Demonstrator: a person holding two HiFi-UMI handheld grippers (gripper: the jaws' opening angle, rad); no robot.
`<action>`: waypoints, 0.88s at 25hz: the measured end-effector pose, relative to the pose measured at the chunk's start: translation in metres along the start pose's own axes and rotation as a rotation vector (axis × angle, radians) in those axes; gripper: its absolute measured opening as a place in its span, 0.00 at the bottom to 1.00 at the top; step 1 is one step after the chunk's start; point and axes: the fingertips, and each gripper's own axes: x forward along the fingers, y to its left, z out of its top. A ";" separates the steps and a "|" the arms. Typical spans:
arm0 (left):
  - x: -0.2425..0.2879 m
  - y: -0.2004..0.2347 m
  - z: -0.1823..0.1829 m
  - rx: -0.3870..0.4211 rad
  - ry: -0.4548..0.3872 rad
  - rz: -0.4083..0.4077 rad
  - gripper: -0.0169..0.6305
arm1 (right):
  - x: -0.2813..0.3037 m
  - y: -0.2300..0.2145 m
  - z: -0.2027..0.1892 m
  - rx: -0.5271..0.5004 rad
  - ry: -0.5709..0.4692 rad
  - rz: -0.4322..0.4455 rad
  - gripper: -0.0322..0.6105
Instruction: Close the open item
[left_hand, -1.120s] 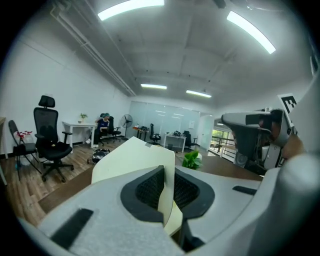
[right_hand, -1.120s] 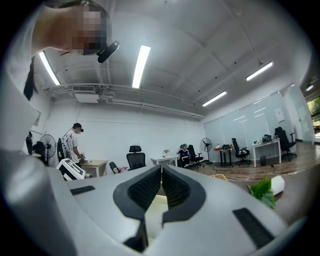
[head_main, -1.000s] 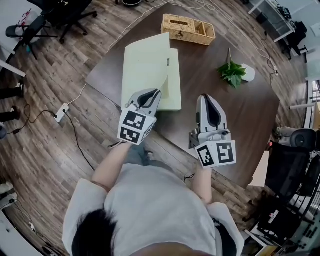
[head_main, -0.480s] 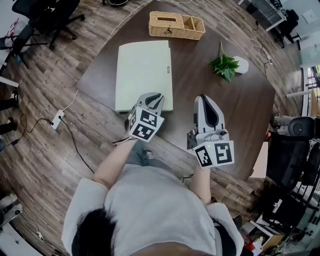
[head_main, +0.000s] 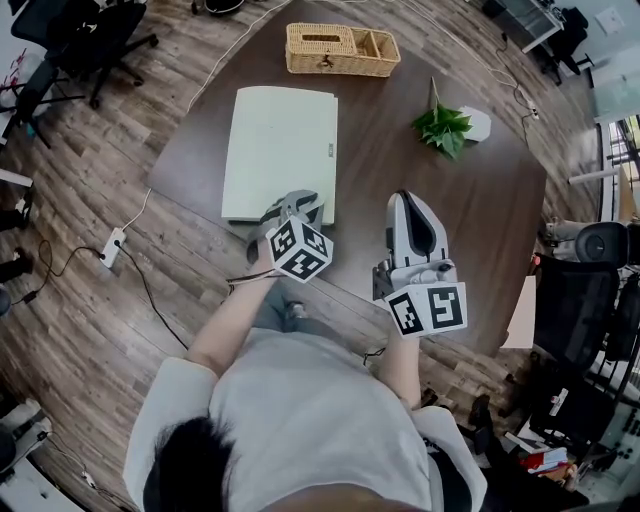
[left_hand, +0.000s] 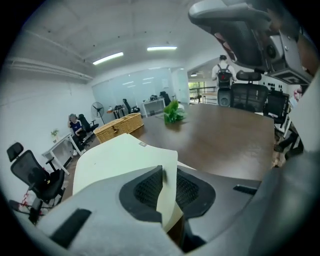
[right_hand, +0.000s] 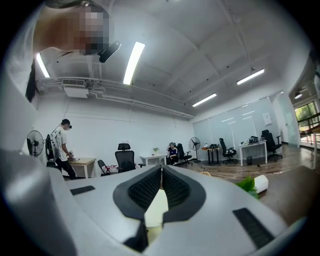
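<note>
The folder (head_main: 280, 150) is seen on the counter (head_main: 440, 240), its near cover corner pinched by the left gripper (head_main: 295, 200). The right gripper (head_main: 405, 197) is held closed and empty.

The left gripper (head_main: 298, 205) hides a near corner of the folder (head_main: 280, 150); its label (head_main: 329, 150) is illegible.

folder (head_main: 280, 150), pale green, plain; table (head_main: 480, 220), dark brown; basket (head_main: 340, 50), tan wicker weave; plant (head_main: 440, 128), green leaves; floor (head_main: 90, 330), brown wood-grain planks.
</note>
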 end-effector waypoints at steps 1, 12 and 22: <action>0.001 -0.001 -0.001 0.017 0.011 -0.003 0.06 | 0.001 0.000 0.000 0.001 0.000 0.000 0.07; 0.014 -0.012 -0.014 0.250 0.181 -0.055 0.07 | 0.009 -0.003 -0.003 0.011 0.001 0.008 0.07; 0.016 -0.014 -0.015 0.318 0.241 -0.091 0.09 | 0.009 -0.005 -0.003 0.016 0.000 0.008 0.07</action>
